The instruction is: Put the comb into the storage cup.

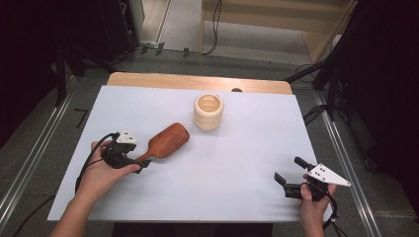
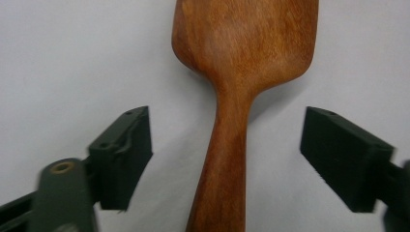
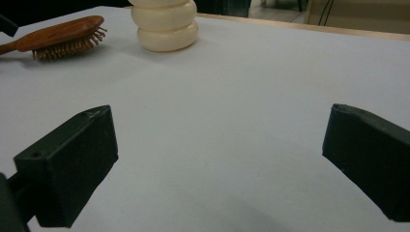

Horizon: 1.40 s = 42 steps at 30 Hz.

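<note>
The wooden hairbrush (image 1: 165, 141) lies bristles-down on the white desk (image 1: 237, 163), just beside the cream ribbed cup (image 1: 208, 112); the left tongs (image 2: 225, 162) straddle its handle with both pads clear of the wood, while the right tongs (image 1: 288, 176) stand open and empty, well apart. If the left tongs close off-centre on the tapered handle, the brush may pivot or slip free. No brand, label or writing is legible.

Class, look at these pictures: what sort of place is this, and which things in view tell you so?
Probably a lab or studio set up for recording. A white-covered table stands on a grey floor between metal rails, with dark stands and loose cables around it.
</note>
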Available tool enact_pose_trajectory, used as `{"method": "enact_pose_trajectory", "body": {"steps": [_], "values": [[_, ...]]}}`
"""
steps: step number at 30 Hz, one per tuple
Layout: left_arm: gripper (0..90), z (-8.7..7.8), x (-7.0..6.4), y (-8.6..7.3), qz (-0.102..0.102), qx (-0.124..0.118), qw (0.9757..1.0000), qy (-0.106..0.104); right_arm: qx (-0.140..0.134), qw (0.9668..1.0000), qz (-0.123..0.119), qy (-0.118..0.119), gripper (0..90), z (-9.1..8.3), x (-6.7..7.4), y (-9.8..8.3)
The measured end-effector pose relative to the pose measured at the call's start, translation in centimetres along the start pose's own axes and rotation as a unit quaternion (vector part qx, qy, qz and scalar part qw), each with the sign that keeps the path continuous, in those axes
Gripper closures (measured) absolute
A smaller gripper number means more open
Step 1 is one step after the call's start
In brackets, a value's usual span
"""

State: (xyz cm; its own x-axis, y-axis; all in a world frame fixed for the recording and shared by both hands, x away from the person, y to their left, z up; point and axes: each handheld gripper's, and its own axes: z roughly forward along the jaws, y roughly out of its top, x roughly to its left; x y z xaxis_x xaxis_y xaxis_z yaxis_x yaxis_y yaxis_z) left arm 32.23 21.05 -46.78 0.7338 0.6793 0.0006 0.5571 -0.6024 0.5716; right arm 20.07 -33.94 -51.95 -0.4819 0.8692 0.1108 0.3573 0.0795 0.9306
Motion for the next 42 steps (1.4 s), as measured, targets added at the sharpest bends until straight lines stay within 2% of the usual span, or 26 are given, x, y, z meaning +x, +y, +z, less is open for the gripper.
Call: {"method": "enact_pose_trajectory", "body": {"steps": [6,10,11,13,14,16,22,26,31,33,37,42], "values": [[38.2,0.8,-0.4,0.2,0.002,0.016,0.9998,0.008,0.001,1.0,-0.001,0.001,0.0,0.0,0.0,0.0],[52.5,1.0,-0.5,0.5,0.001,0.016,0.9998,0.009,0.001,1.0,-0.002,-0.001,0.0,0.0,0.0,0.0],[54.6,1.1,-0.6,0.6,0.002,0.018,0.9998,0.003,0.002,1.0,0.0,-0.001,0.0,0.0,0.0,0.0],[55.3,1.3,-0.6,0.7,0.006,0.019,0.9998,0.005,0.001,1.0,-0.002,-0.001,0.0,0.1,0.0,0.0],[58.1,1.4,-0.6,0.8,0.01,0.028,0.9996,0.004,0.001,1.0,-0.002,-0.001,0.0,0.1,0.0,0.0],[60.7,1.7,-0.6,0.9,0.007,0.033,0.9994,0.006,0.002,1.0,0.0,-0.001,0.0,0.1,0.0,0.0],[63.4,2.3,-0.5,1.2,0.005,0.046,0.9989,0.002,0.002,1.0,-0.003,-0.001,0.0,0.1,0.0,0.0],[64.5,2.5,-0.5,1.2,0.007,0.046,0.9989,0.003,0.002,1.0,-0.003,-0.004,0.0,0.2,0.0,0.0],[71.7,2.5,-0.6,1.2,0.017,0.044,0.9989,-0.001,0.007,1.0,-0.004,-0.006,0.0,0.2,0.0,0.0],[72.0,2.4,-0.5,1.1,0.017,0.043,0.9989,-0.007,0.008,1.0,-0.002,-0.005,0.0,0.2,0.0,0.0],[72.3,2.4,-0.7,1.1,0.014,0.039,0.9991,-0.003,0.009,0.9999,-0.002,-0.006,0.0,0.2,0.0,0.0],[72.3,2.4,-0.8,0.8,0.007,0.023,0.9997,-0.006,0.01,0.9999,0.0,-0.004,0.0,0.3,0.0,0.1]]}}
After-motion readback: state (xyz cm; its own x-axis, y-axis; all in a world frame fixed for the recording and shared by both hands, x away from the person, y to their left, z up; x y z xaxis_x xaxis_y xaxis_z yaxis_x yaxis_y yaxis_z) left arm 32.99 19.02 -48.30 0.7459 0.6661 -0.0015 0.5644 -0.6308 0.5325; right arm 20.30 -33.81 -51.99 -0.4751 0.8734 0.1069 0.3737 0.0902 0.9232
